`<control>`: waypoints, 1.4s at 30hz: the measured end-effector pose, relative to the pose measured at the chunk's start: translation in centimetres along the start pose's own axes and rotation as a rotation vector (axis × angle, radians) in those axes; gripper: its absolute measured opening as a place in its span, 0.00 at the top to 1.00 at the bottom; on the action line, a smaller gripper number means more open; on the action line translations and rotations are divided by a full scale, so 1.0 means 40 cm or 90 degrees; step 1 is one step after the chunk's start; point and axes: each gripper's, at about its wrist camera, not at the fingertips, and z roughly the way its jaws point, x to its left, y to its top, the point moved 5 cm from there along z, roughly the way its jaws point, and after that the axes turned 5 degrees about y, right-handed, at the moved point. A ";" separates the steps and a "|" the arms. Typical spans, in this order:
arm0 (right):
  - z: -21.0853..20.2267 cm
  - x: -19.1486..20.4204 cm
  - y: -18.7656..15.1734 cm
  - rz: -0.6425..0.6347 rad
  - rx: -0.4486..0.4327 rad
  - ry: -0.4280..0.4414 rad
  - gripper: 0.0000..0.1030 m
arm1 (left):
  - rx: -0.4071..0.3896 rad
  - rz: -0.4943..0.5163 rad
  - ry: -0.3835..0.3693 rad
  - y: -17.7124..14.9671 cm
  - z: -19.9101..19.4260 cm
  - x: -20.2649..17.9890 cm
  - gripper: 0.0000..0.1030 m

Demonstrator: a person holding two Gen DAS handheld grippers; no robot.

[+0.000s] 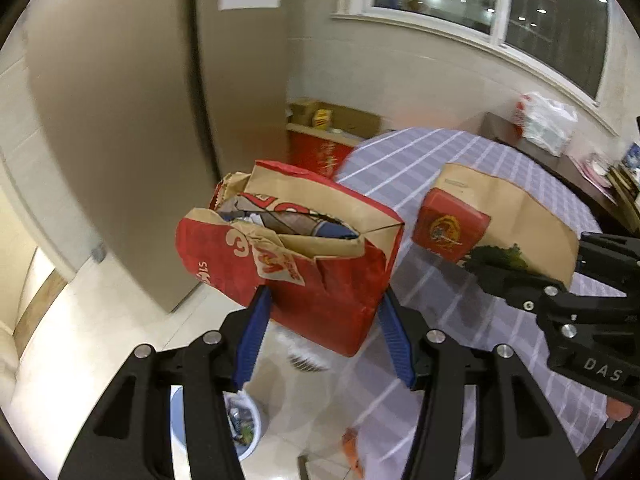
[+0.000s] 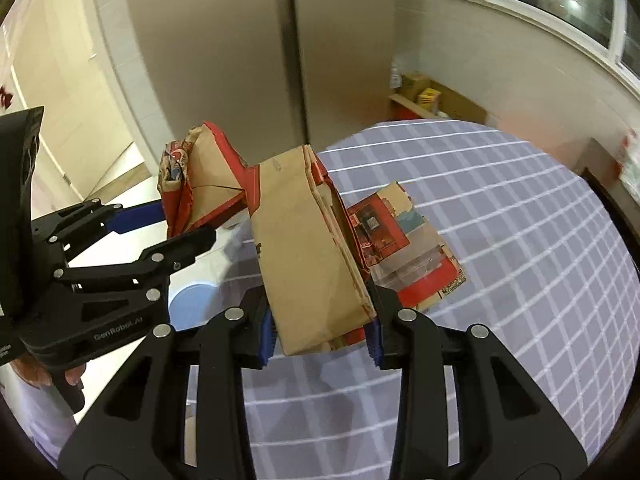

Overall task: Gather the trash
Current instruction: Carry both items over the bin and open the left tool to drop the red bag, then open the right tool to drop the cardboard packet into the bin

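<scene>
My left gripper (image 1: 324, 300) is shut on a red and brown paper takeaway bag (image 1: 304, 256), torn open at the top and stuffed with trash. It hangs in the air past the table's edge, over the floor. My right gripper (image 2: 322, 332) is shut on a flattened brown paper bag (image 2: 308, 248) and holds it upright above the table. In the left wrist view that brown bag (image 1: 516, 216) is at the right with the right gripper (image 1: 500, 276). In the right wrist view the red bag (image 2: 200, 184) and the left gripper (image 2: 176, 228) are at the left.
A round table with a lilac checked cloth (image 2: 520, 240) carries a flat red printed carton (image 2: 404, 248). A light blue trash bin (image 1: 240, 420) with litter stands on the floor below. A beige fridge (image 1: 120, 120), cardboard boxes (image 1: 332, 124) and a sideboard with a plastic bag (image 1: 548, 120) lie beyond.
</scene>
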 end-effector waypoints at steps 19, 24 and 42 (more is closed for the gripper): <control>0.206 0.366 -0.033 -0.129 0.085 0.108 0.66 | 0.115 -0.115 0.130 -0.266 0.026 0.401 0.48; 0.284 0.395 -0.054 -0.134 0.130 0.120 0.66 | 0.136 -0.126 0.193 -0.294 0.055 0.453 0.23; 0.452 0.543 -0.118 -0.150 0.226 0.141 0.52 | 0.195 -0.186 0.239 -0.418 0.082 0.577 0.20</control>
